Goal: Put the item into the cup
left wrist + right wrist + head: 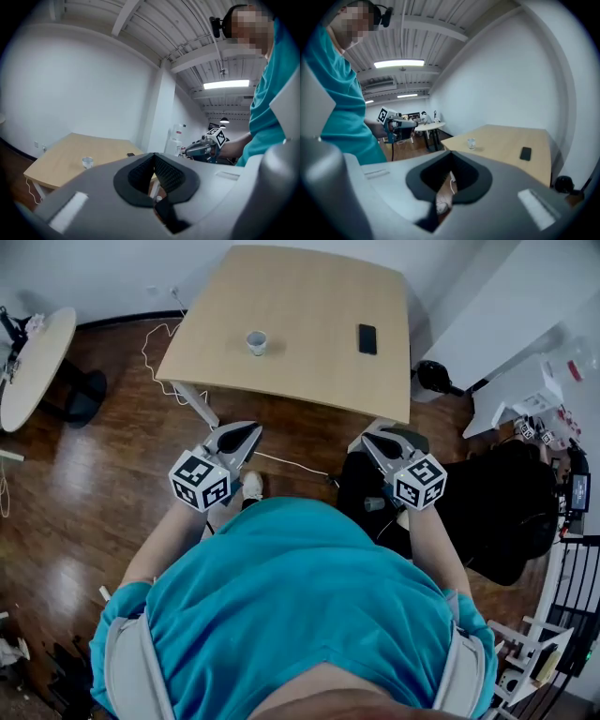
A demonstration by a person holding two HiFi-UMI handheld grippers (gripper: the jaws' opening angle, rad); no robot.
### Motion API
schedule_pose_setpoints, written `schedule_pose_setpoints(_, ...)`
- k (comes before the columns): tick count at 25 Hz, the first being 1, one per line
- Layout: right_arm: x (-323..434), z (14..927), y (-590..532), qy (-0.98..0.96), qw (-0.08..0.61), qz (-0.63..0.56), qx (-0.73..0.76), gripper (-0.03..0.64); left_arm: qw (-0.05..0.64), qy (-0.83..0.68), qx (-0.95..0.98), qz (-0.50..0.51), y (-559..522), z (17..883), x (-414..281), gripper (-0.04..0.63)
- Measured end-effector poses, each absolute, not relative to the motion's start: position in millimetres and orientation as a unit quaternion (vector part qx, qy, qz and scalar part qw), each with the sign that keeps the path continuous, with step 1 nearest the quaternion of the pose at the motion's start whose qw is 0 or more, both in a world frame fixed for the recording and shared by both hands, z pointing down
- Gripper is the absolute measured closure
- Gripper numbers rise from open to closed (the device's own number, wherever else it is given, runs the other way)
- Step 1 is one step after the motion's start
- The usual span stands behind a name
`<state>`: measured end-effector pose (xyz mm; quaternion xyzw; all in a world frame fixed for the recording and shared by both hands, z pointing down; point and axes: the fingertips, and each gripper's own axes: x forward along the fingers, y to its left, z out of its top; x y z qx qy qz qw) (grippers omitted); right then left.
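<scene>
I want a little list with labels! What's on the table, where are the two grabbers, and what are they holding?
table: light wooden table, in front of the person
on the table: a small cup and a dark phone, set apart from each other
left gripper: shut, holding nothing, in the air on the person's side of the table
right gripper: shut, holding nothing, also on the person's side
touching: neither gripper touches the cup or the phone
inside the cup: too small to tell
</scene>
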<state>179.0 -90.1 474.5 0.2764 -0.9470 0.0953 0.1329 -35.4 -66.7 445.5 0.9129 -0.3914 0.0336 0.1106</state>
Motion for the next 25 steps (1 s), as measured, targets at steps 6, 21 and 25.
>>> schedule_pose_setpoints(6,171.6,472.1,-40.4,-0.954,0.113,0.109,0.255,0.615,0.1,-0.4,0.91,0.046,-3.5,436.1,-34.3,0.591)
schedule_pose_setpoints(21,52.2,456.8,38.0,-0.937,0.102,0.117,0.312,0.615,0.082,-0.349,0.931,0.067,106.1,453.6,-168.0,0.591)
schedule_pose_setpoints(25,30.8,451.9,54.9,-0.939,0.091,0.118,0.311,0.615,0.092,-0.342,0.933,0.064,112.4,456.3,-180.7,0.591)
